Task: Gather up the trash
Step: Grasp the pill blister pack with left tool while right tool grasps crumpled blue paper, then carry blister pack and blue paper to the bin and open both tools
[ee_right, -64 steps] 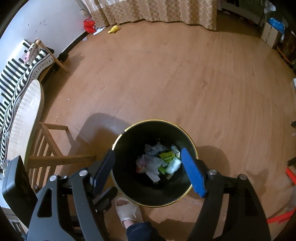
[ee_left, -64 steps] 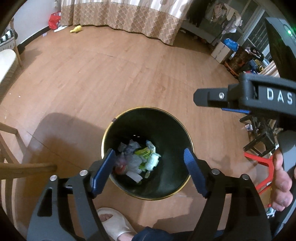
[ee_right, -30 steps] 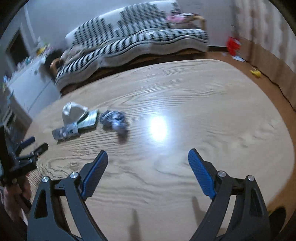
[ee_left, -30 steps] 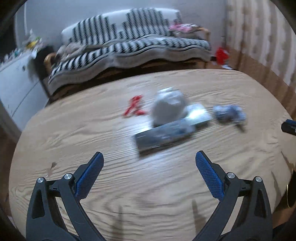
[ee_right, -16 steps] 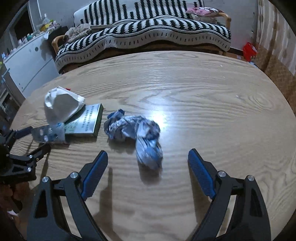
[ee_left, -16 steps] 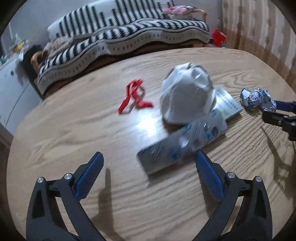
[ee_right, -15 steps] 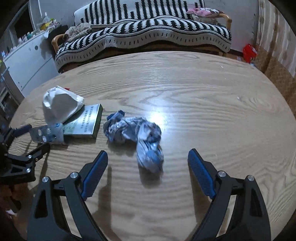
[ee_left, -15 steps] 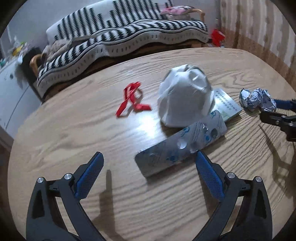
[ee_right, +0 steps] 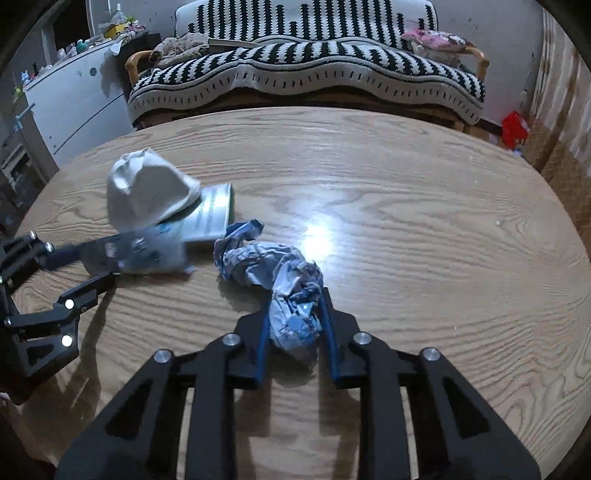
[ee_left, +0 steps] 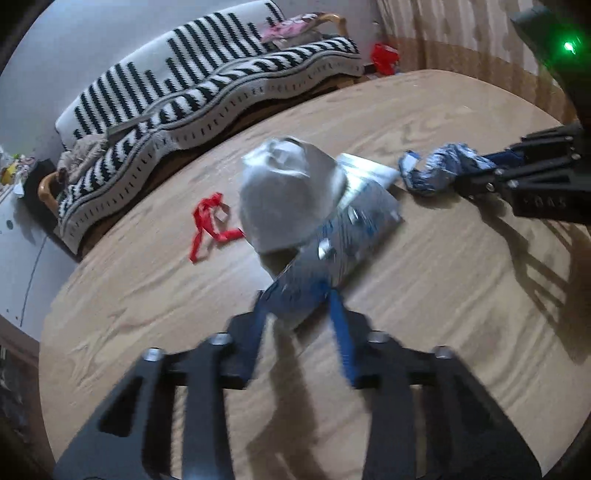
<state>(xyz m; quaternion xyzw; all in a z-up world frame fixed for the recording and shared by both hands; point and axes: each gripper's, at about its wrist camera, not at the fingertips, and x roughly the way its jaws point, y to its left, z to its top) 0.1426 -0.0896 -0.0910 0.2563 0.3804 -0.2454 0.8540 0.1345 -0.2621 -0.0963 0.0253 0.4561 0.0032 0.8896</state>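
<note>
On the oval wooden table my left gripper is closing its jaws on the near end of a silver-and-blue blister pack, and the pads touch its edges. A white crumpled paper leans on the pack's far end, over a flat silver box. My right gripper is closing on a crumpled blue-and-white wrapper, whose near lump is squeezed between the blue pads. The left wrist view shows the right gripper at that wrapper. The right wrist view has the left gripper at the blister pack.
A red ribbon lies on the table left of the white paper. Behind the table stands a sofa with a black-and-white striped cover. A white cabinet is at the far left, and curtains and a red bag at the right.
Both grippers have gone from wide open to nearly shut. The left has closed around the blister pack's end, the right around the crumpled wrapper. Both moved down towards the table.
</note>
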